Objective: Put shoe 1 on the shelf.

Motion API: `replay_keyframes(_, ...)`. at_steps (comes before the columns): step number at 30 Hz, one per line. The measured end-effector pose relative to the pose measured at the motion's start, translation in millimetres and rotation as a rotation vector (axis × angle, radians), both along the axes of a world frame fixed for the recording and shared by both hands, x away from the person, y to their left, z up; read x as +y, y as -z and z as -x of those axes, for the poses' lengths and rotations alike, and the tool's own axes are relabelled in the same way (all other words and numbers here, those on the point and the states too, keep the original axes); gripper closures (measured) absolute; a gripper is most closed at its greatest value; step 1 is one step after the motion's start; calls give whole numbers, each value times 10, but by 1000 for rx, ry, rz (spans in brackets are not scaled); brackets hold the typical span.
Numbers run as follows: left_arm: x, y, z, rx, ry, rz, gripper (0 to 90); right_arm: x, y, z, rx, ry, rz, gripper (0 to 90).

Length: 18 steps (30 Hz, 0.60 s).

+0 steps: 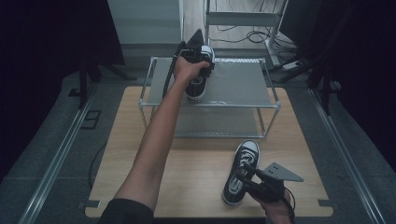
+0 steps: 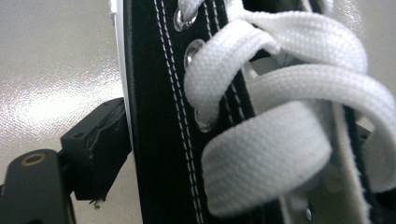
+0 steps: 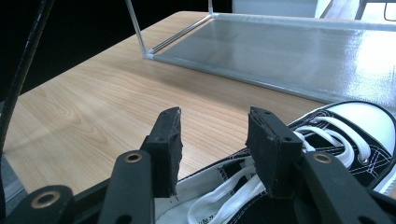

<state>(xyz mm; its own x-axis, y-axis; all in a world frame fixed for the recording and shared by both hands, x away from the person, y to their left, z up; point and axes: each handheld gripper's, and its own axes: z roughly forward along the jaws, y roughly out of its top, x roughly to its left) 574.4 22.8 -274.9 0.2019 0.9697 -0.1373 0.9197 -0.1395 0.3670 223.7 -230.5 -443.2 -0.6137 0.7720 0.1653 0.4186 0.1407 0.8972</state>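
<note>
**A:** Where's the shoe being placed right now?

**B:** The far sneaker (image 1: 198,81) sits on the top shelf of the wire rack (image 1: 275,100), toward its left side, toe pointing away. The left gripper (image 1: 201,59) is clamped on its laced upper; in the left gripper view one black pad presses the canvas side wall beside the white laces (image 2: 280,116).

**A:** How should that step be finished?

**B:** I'd settle the sole flat on the shelf first, then spread the jaws wide enough that the pads don't snag a lace loop, and lift straight up.

**A:** And the other one?

**B:** The near sneaker (image 1: 240,170) lies on the wooden table (image 1: 126,154), in front of the rack and to the right. The right gripper (image 1: 250,177) hovers at its heel opening with jaws apart, straddling the collar (image 3: 224,175) but not squeezing it, as far as I can judge.

**A:** Anything in the way?

**B:** The rack's front rail and right post (image 1: 262,123) stand between that shoe and either shelf, so it'll need lifting well over. The free space on the top shelf is to the right of the first shoe.
</note>
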Motion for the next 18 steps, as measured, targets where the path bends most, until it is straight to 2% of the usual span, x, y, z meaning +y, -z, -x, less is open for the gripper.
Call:
replay_keyframes(10, 82, 32, -74, 11, -48, -7, 147, 3, 6, -5, 4, 0, 1, 549)
replay_keyframes(18, 113, 98, -144, 38, -75, -6, 146, 0, 10, -15, 6, 1, 1, 549)
